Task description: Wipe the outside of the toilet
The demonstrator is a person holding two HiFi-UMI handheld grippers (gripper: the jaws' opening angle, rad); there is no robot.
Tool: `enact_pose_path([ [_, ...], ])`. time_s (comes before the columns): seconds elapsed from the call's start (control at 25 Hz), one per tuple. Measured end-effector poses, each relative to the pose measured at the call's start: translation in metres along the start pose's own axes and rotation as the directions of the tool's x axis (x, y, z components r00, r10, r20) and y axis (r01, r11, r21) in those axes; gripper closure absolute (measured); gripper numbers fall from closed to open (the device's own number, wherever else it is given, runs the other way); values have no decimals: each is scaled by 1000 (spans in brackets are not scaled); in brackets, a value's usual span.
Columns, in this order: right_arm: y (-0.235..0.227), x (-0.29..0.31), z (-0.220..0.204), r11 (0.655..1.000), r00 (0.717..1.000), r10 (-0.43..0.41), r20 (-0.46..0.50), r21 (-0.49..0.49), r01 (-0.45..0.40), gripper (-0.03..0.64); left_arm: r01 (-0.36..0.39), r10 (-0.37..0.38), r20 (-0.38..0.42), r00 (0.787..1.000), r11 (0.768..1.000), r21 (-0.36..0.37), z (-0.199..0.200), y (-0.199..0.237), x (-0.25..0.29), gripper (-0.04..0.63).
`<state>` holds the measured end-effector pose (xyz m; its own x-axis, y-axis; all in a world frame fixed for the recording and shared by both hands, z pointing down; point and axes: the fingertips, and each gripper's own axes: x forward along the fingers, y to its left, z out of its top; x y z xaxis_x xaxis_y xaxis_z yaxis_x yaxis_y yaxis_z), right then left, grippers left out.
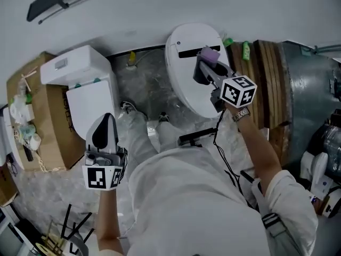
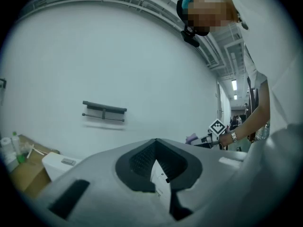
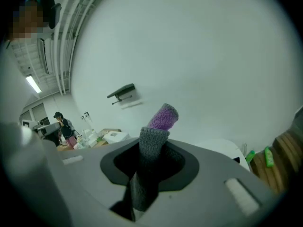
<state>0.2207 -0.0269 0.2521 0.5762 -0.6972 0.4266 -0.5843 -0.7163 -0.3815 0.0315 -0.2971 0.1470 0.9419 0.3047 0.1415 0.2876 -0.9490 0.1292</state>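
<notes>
Purple-grey cloth [image 1: 209,53] by white toilet [image 1: 184,81]

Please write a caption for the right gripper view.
Right gripper shut on a grey-and-purple cloth, white wall behind.

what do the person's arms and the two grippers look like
The left gripper and right gripper are grey and black, each with a white cube of black square markers. A black cable trails from the right one. The person wears a white short-sleeved top and a wristwatch on the right wrist.
</notes>
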Motion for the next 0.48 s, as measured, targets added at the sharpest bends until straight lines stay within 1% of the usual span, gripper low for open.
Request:
enact_pose_path([
  [0.12, 22, -28, 22, 999, 999, 43, 31, -3, -42, 523, -70, 70, 3, 998, 998, 4, 11, -5, -38, 591],
  [0.24, 43, -54, 43, 997, 995, 79, 64, 6, -79, 523, -151, 152, 18, 988, 988, -35, 18, -7, -73, 591],
  [0.36, 66, -71, 61, 993, 988, 118, 98, 2, -119, 523, -248, 251, 31, 967, 966, -78, 26, -5, -103, 591],
  [0.48, 97, -77, 76, 984, 975, 179, 128, -8, -180, 523, -324, 331, 67, 941, 942, -92, 44, -3, -127, 591],
])
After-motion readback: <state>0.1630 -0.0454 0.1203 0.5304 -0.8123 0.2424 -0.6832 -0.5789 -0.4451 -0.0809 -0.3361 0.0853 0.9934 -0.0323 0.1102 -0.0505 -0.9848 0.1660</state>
